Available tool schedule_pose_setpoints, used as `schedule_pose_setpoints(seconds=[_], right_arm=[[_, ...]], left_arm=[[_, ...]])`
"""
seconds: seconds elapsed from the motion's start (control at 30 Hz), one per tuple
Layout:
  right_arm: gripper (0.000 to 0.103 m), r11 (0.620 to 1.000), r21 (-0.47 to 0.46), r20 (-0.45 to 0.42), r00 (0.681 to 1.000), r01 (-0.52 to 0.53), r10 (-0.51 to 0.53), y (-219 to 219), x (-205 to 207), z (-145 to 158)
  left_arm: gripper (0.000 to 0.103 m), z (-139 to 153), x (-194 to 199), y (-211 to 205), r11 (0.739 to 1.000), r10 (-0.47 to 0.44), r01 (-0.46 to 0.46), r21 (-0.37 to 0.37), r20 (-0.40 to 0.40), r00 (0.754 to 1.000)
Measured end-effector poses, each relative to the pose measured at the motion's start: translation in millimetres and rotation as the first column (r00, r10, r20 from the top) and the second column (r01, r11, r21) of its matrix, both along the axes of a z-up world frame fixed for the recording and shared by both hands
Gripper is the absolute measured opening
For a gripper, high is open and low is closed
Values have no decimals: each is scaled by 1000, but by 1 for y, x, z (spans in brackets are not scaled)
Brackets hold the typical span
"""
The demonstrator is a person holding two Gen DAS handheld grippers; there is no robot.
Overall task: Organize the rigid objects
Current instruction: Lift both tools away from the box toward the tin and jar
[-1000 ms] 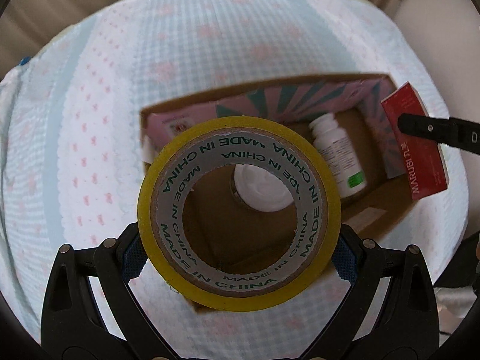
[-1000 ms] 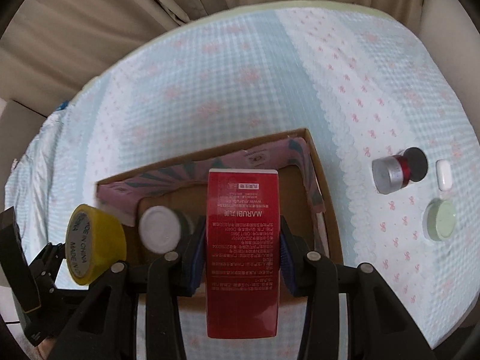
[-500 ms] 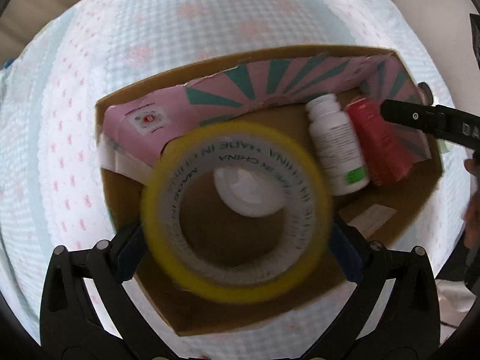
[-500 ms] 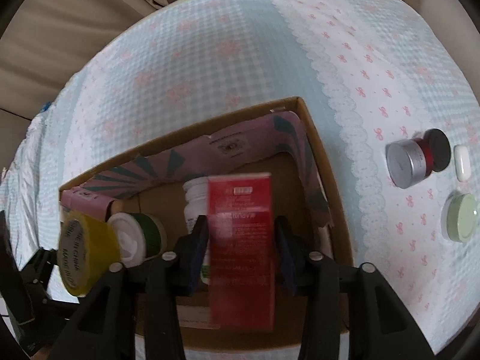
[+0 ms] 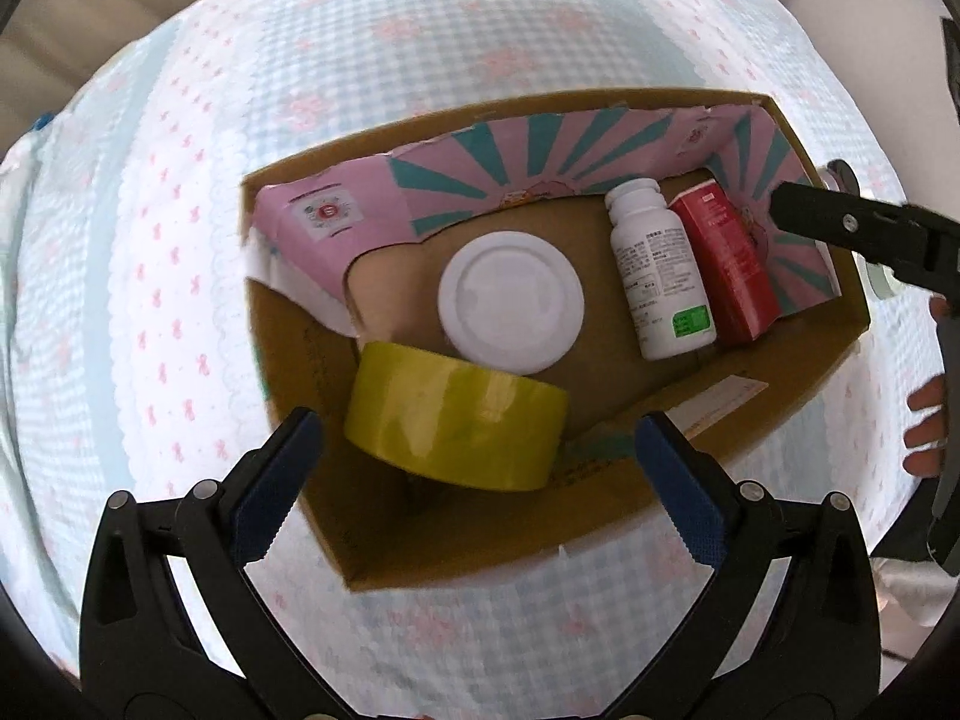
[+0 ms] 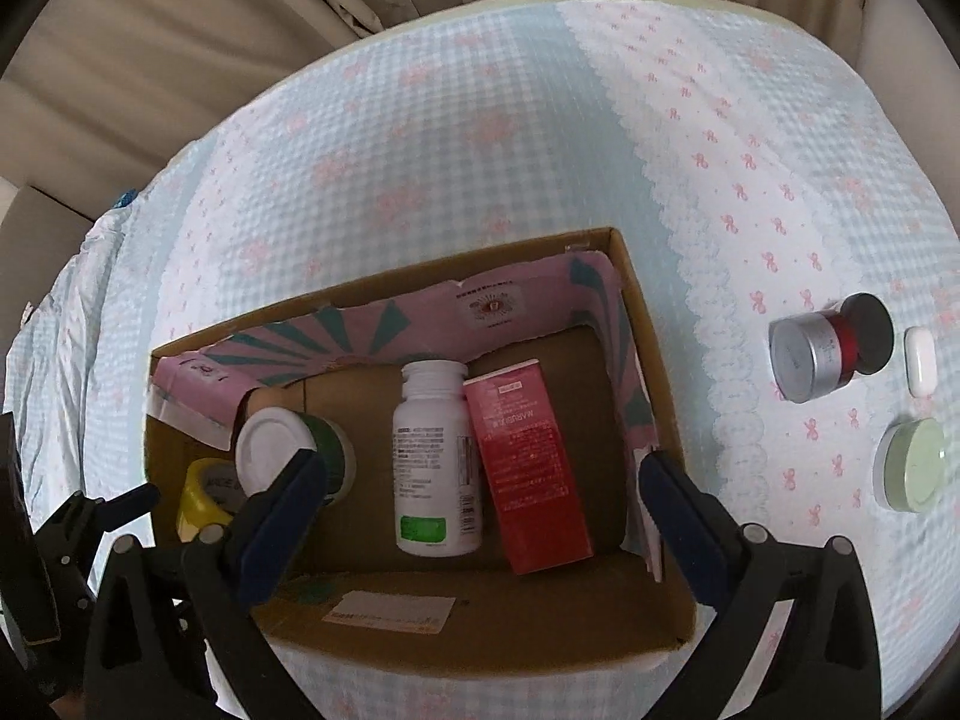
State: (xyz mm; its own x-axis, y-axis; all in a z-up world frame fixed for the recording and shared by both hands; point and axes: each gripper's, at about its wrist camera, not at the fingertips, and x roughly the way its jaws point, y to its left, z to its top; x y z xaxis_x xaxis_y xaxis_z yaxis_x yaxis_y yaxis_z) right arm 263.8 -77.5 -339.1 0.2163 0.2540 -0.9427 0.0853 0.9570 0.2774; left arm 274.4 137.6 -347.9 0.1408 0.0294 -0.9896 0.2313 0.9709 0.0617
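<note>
A: Cardboard box (image 5: 606,534) is the landmark. Left wrist view: yellow tape roll (image 5: 456,420) on its side inside the box, against the near wall, just beside the white-lidded jar (image 5: 510,301). White pill bottle (image 5: 657,267) and red carton (image 5: 729,267) lie side by side at the box's far right end, touching.

B: Tongs?

A: Left gripper (image 5: 474,468) spread wide above the box, pads clear of the tape, nothing pinched. One finger of the right gripper pokes in over the box's right wall.

B: Right wrist view?

A: Same box (image 6: 630,294). Right gripper (image 6: 480,495) opening, jaws wide, nothing between the pads; red carton (image 6: 528,468) lies flat on the box floor below, beside the pill bottle (image 6: 435,456). Jar (image 6: 276,450) left of those, tape (image 6: 204,495) partly hidden at the box's left end.

B: Progress?

A: Four items in, I'd say past halfway. Still out on the cloth, right of the box: silver jar (image 6: 807,357) against a red-and-black one (image 6: 861,339), small white case (image 6: 921,360), pale green round tin (image 6: 912,465). Those look like what's left.
</note>
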Motion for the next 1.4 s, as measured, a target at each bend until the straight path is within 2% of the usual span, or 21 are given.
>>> schedule_pose_setpoints(seconds=[0.27,0.6,0.83,1.13,1.23,1.4], right_arm=[[103,1000,15,47,999,0,0,-4,-14,38],[103,998,-29,148,987,-51,55,0,-49,125],[103,999,-41,179,983,-21,28,-20,-88,179],[103,992,-116,201,979,57,-33,-99,-129,213],[103,986,-154,188,981,66,-36,-137,-139,212],[103,989,-140,152,988,43,-21,-197,-151,200]], left_arm=[[103,46,-19,1,999,41,-41,4,78,996],[103,127,-53,-1,997,79,-79,-11,173,982],[103,168,-77,-27,995,90,-78,-61,226,970],[103,206,-108,-112,997,24,4,-80,344,939],[103,210,-113,-152,998,9,15,-64,364,931],[103,201,-115,-217,997,12,18,-79,359,933]])
